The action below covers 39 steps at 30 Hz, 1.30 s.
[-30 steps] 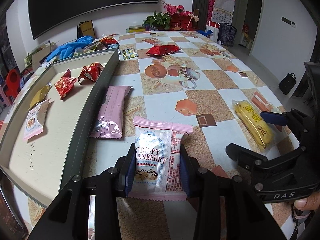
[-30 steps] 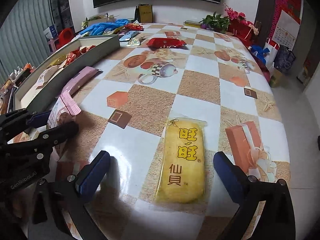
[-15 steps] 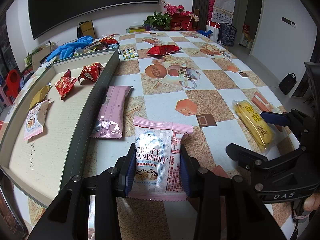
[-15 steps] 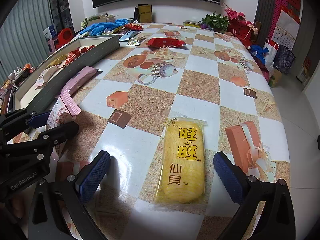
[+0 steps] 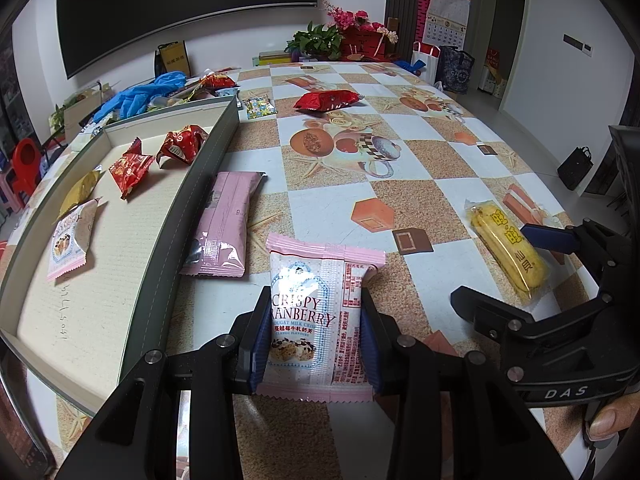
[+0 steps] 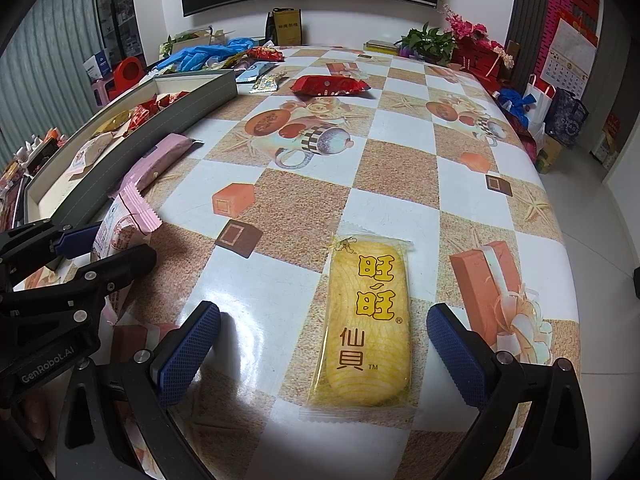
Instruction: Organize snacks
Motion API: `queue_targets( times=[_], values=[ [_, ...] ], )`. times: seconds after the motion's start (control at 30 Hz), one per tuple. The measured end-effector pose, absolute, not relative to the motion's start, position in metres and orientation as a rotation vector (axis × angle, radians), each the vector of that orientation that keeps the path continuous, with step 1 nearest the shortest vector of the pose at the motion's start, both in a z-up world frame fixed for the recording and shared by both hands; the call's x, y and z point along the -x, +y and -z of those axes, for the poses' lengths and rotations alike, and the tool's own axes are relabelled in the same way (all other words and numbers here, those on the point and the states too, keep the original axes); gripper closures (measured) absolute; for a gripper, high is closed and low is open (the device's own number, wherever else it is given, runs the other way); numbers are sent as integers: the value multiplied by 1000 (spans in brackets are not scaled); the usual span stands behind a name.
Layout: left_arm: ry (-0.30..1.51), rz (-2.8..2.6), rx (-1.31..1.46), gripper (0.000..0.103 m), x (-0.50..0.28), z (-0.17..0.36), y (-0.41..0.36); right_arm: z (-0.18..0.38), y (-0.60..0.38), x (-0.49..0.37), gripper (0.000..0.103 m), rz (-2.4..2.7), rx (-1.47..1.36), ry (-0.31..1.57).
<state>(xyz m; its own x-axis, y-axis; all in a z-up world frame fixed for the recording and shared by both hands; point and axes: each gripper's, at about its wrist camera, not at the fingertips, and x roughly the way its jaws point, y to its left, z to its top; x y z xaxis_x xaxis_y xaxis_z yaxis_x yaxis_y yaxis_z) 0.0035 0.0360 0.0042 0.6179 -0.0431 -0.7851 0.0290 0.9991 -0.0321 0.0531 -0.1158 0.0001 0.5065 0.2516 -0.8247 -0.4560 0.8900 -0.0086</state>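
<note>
Left gripper (image 5: 316,336) clamped on the cranberry nougat packet (image 5: 318,316), blue pads pressed to both side edges, lower centre of the left wrist frame; packet's front face up, top edge pointing up-frame, over the checkered tablecloth (image 5: 420,168); can't tell whether it's lifted clear of the cloth. Right gripper (image 6: 322,344) spread wide, nothing between the pads; yellow rice cracker pack (image 6: 366,324) lies flat on the cloth between the two blue pads, nearer the right-hand one, touching neither. In the left wrist frame the same yellow pack sits at right centre, partly behind the right gripper's finger.

Grey tray (image 5: 192,200) runs along the left side of the left wrist frame; inside it: two red wrapped snacks (image 5: 130,168) near the top, a gold packet (image 5: 80,192) and a pink-edged nougat packet (image 5: 70,240) lower down. Long pink pack (image 5: 226,220) lies on the cloth against the tray's outer wall, just up-left of the held packet. Red snack bag (image 5: 326,100) and a small patterned packet (image 5: 259,106) upper centre, on the cloth outside the tray; blue gloves (image 5: 138,94) upper left, beyond the tray's far end.
</note>
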Motion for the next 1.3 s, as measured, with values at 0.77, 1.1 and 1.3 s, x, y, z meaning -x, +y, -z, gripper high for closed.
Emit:
queue_targets(
  times=[0.77, 1.1, 1.3],
  values=[
    [904, 41, 17, 60, -3, -4, 36, -2, -110, -60, 0, -402, 246, 1026],
    [903, 41, 17, 62, -3, -4, 36, -11, -116, -51, 45, -388, 226, 1000],
    [905, 38, 14, 62, -4, -4, 37, -14, -120, -50, 65, -393, 193, 1018]
  ],
)
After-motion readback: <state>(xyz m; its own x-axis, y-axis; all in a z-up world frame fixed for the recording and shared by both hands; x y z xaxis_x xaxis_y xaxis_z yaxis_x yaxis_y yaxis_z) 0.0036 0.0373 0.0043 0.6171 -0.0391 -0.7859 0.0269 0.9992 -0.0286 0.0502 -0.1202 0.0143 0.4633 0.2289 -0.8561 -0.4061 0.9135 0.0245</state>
